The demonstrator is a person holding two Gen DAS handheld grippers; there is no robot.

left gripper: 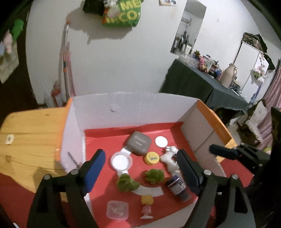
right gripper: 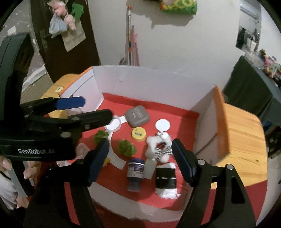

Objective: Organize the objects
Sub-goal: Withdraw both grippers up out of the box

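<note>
A red mat (left gripper: 98, 140) inside a white-walled box (left gripper: 123, 108) holds a grey case (left gripper: 139, 143), a yellow lid (left gripper: 152, 158), a white disc (left gripper: 161, 141), a clear round dish (left gripper: 121, 161), two green moss clumps (left gripper: 154, 175), a white plush llama (left gripper: 169, 159), a dark paint bottle (left gripper: 177, 187), a small blonde figurine (left gripper: 147, 206) and a clear square tub (left gripper: 116, 209). My left gripper (left gripper: 140, 171) is open and empty above the moss. My right gripper (right gripper: 140, 160) is open and empty above the bottle (right gripper: 135, 172) and llama (right gripper: 159, 145).
The box stands on a wooden table (left gripper: 26, 140) that reaches past it on both sides (right gripper: 245, 136). Its side walls have orange rims (right gripper: 222, 119). A dark-draped table with clutter (left gripper: 202, 82) stands at the right by the wall. A bag (left gripper: 121, 14) hangs on the wall.
</note>
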